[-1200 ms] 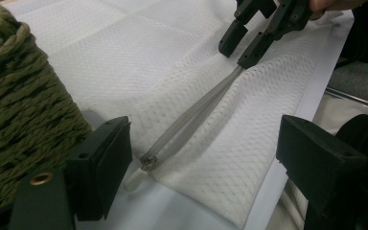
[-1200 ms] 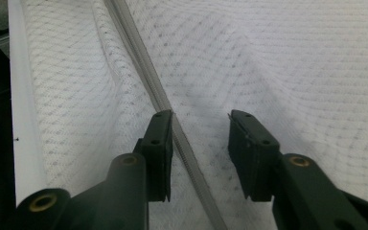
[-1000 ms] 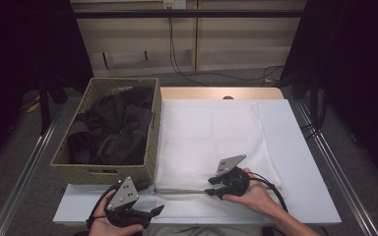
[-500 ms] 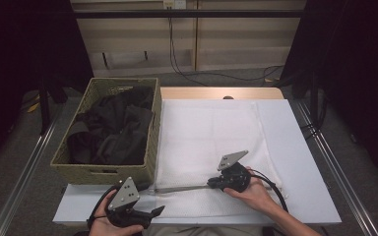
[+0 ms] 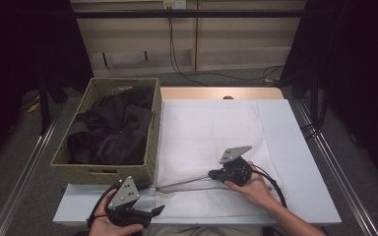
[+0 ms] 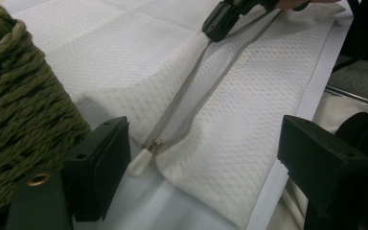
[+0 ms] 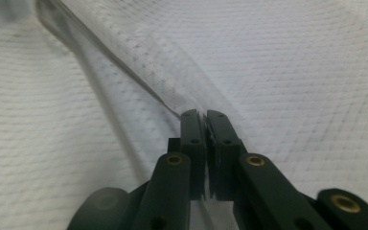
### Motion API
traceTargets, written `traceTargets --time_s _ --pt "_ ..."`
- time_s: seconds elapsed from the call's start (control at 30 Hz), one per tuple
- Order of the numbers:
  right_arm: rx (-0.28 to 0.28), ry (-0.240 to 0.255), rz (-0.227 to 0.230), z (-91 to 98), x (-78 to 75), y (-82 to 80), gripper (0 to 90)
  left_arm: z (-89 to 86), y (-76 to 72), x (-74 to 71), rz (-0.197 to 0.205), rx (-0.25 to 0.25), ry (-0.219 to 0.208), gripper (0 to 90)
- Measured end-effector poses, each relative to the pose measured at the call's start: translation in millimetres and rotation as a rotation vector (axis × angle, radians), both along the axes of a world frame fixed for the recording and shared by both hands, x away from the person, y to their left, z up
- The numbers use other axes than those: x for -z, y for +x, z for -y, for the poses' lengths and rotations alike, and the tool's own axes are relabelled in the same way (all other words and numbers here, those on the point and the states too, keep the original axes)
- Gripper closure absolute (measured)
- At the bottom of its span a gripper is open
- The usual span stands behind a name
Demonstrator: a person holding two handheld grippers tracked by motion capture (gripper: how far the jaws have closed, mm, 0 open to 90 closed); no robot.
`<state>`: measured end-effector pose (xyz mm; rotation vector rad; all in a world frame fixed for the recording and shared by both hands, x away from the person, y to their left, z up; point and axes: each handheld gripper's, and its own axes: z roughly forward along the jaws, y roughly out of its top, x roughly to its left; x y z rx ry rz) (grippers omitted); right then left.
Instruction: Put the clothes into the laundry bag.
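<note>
Right tool (image 5: 215, 174) lies low on the white mesh cover (image 5: 211, 132), near the front middle of the surface (image 5: 315, 196). Its jaws have just been closing and now stand pressed together on the grey zipper tape (image 5: 184, 181); in the right gripper view the tape (image 7: 139, 72) runs straight out from between the two black pads (image 7: 191, 129) and away toward the upper left. The mesh cover (image 7: 292, 72) is lifted into a slight ridge along that line.

Left tool (image 5: 153, 212) sits at the front left edge of the surface, just in front of the woven basket (image 5: 150, 162), held in the left hand (image 5: 110, 223). Its jaws are spread wide with nothing between the pads. In the left gripper view the white zipper pull (image 6: 139, 163) lies on the surface between the two spread jaws, closer to the one on the basket (image 6: 24, 96) side, not touching either. From the pull, the open zipper tape (image 6: 196, 91) runs diagonally across the mesh cover (image 6: 249, 105) up to the right tool (image 6: 223, 21), which is clamped on its far end.

Basket holds dark clothing (image 5: 110, 130). Mesh cover lies spread flat, just right of the basket.
</note>
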<state>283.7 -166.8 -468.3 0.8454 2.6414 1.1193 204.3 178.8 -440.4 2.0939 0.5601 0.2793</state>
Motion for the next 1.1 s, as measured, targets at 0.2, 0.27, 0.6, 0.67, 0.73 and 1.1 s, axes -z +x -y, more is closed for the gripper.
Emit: traceTargets --time_s 0.2,0.27,0.6,0.67,0.73,1.1 --pt "0.026 -0.005 0.004 2.0 10.0 13.5 69.4 -0.2 0.2 0.7 -0.005 -0.002 -0.003 18.8" --pt "0.013 -0.005 0.009 2.5 10.2 12.5 63.2 -0.7 0.1 0.6 -0.007 -0.001 0.0 18.8" --pt "-0.035 -0.041 0.052 1.4 12.3 9.7 50.3 -1.2 0.3 0.1 -0.001 0.002 0.002 18.7" --pt "-0.02 -0.054 0.047 1.7 11.2 10.8 56.2 -1.1 0.4 0.0 0.0 0.002 0.005 18.7" --pt "0.026 -0.047 0.043 2.7 10.7 12.8 68.2 -1.0 0.4 0.0 0.0 0.001 0.005 18.7" --pt "0.041 -0.002 0.055 4.5 0.6 12.3 85.6 -2.1 0.2 -0.3 -0.004 -0.009 -0.003 18.2"
